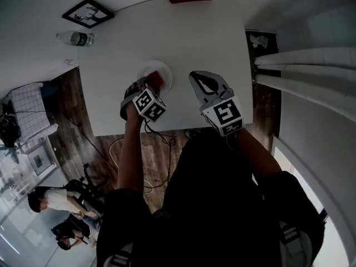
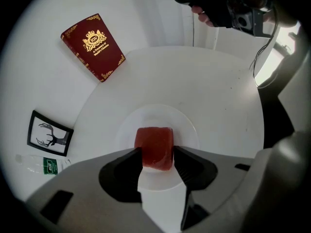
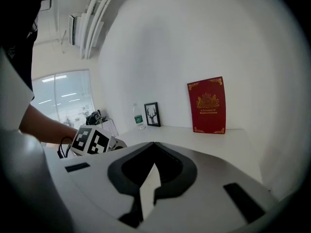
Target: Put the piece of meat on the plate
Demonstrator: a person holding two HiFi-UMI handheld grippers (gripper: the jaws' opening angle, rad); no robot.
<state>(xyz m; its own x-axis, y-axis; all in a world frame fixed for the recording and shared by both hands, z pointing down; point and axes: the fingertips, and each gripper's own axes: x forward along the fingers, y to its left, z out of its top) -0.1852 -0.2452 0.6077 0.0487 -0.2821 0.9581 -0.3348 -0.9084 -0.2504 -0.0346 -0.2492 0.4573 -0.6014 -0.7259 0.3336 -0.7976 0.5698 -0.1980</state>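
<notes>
- In the head view the left gripper (image 1: 151,83) covers most of the plate (image 1: 166,71); only a red sliver shows.
- The piece of meat (image 2: 154,147), a smooth red block, sits on the white plate between the left gripper's released jaws.
- The right gripper (image 3: 154,144) is clenched and empty.

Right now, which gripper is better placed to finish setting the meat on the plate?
The left gripper: its jaws flank the piece of meat on the plate. The right gripper sits aside, jaws shut, empty.
</notes>
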